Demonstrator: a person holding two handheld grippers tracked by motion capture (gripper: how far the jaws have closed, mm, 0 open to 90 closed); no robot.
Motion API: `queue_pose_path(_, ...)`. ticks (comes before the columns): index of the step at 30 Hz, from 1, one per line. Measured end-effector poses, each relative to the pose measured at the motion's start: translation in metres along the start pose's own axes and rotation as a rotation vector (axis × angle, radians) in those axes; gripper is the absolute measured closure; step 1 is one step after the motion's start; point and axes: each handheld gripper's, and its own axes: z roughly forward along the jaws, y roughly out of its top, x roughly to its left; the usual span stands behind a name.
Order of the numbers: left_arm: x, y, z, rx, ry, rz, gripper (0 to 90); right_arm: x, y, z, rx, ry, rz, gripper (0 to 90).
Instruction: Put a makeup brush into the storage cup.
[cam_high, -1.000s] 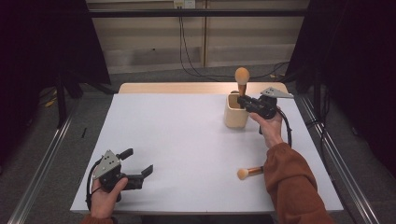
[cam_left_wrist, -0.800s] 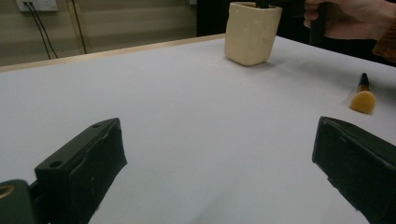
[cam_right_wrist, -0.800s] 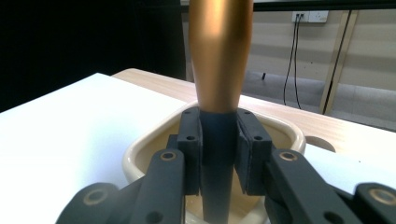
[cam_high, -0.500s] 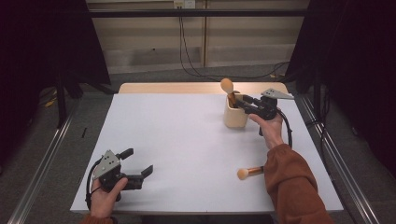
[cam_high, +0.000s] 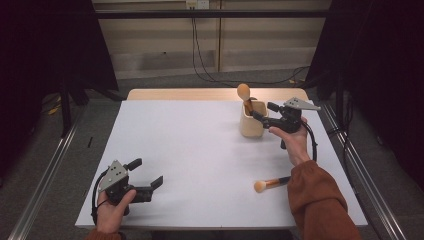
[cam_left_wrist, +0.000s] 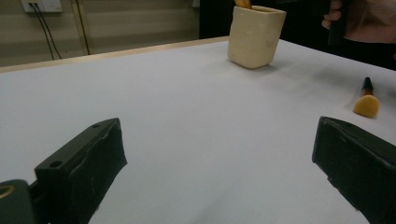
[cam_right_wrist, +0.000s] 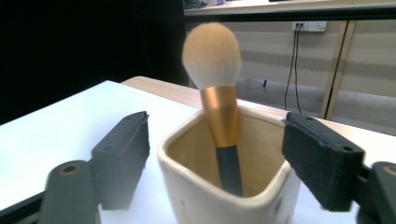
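Observation:
A cream square cup (cam_high: 250, 126) stands at the table's far right. A makeup brush (cam_high: 244, 95) with a tan head and gold ferrule leans inside it. My right gripper (cam_high: 263, 111) is open just right of the cup. In the right gripper view, its jaws stand either side of the cup (cam_right_wrist: 201, 200) without touching the brush (cam_right_wrist: 218, 98). A second brush (cam_high: 270, 183) lies flat near the front right, by the orange sleeve. My left gripper (cam_high: 147, 172) rests open and empty at the front left, and the left gripper view shows the far cup (cam_left_wrist: 254, 35) and the lying brush (cam_left_wrist: 365, 100).
The white table top (cam_high: 200, 150) has a wooden strip along its far edge. Metal rails run down both sides of the table. Cables hang on the wall behind. A hand (cam_left_wrist: 359, 21) holds the right gripper beside the cup.
The brush has sunk lower into the cup and tipped to the left. My right gripper has let go of it and stands open. The left gripper has not moved.

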Motion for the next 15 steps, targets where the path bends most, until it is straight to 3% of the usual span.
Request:
queue_pose_path(3,0.0,0.001,0.0,-0.003,0.008,-0.003,2.4,0.005,0.0,-0.006,-0.005,0.013,-0.002,14.5)
queue_pose_path(8,0.0,0.001,0.0,-0.008,0.009,-0.001,2.4,0.009,-0.006,-0.018,-0.001,0.02,0.04,5.9)
queue_pose_path(15,-0.001,0.002,-0.001,-0.011,0.015,0.004,2.4,0.019,-0.012,-0.032,0.0,0.057,0.041,4.2)
